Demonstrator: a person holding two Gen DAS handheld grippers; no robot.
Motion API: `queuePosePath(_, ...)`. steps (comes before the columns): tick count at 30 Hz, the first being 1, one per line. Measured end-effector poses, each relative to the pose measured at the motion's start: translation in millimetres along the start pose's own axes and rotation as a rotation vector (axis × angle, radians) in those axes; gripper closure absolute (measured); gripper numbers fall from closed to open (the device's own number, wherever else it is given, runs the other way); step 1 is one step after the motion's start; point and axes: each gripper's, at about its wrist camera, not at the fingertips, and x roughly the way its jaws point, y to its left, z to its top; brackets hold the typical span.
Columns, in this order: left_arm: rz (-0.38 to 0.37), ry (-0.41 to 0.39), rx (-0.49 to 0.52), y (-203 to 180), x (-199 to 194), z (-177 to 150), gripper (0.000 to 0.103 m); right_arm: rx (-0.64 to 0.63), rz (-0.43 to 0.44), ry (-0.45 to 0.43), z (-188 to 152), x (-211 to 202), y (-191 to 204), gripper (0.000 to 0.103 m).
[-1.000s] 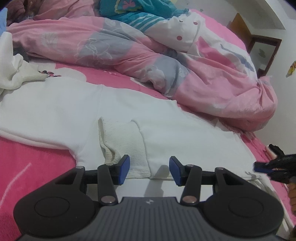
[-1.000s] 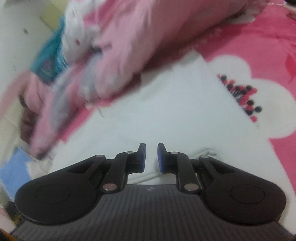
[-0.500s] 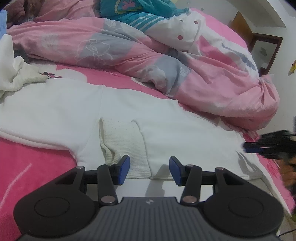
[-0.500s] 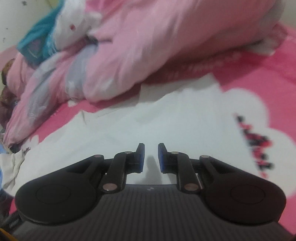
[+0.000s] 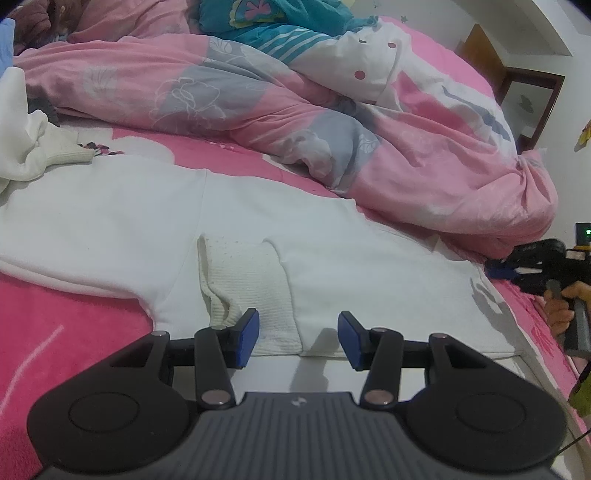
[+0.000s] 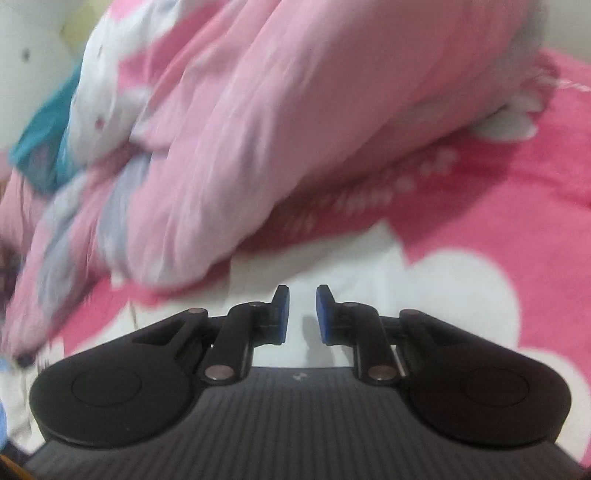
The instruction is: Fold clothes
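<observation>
A white long-sleeved garment [image 5: 332, 240] lies spread flat on the pink bed sheet [image 5: 55, 325]. One ribbed cuff [image 5: 251, 280] is folded onto its near part. My left gripper [image 5: 298, 336] hovers open over the garment's near hem, its left pad above the cuff and nothing between the pads. My right gripper [image 5: 517, 267], held by a hand [image 5: 561, 306], is at the garment's far right end. In the blurred right wrist view the right gripper [image 6: 302, 314] stands just apart over the white garment's corner [image 6: 332, 266], with nothing between its pads.
A bunched pink and grey duvet [image 5: 332, 129] lies right behind the garment and close ahead in the right wrist view [image 6: 258, 147]. Teal clothing [image 5: 266, 18] tops it. A white clothing heap [image 5: 22, 147] sits far left. A wooden nightstand [image 5: 517, 92] stands past the bed's right edge.
The right gripper has travelled along the bed's right side, farther from the left camera, and its view swung toward the garment's corner and the duvet. The left gripper and the garment stayed put.
</observation>
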Motion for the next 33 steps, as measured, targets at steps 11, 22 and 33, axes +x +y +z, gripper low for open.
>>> queuePosePath(11, -0.013, 0.002, -0.02, 4, 0, 0, 0.054, 0.123, -0.031, -0.088, 12, -16, -9, 0.09)
queuePosePath(22, -0.011, 0.002, -0.018, 4, 0, 0, 0.054, 0.239, -0.149, -0.083, 20, -5, -5, 0.091)
queuePosePath(33, 0.023, -0.002, 0.015, -3, -5, 2, 0.048, 0.13, -0.002, -0.231, -71, -297, -35, 0.087)
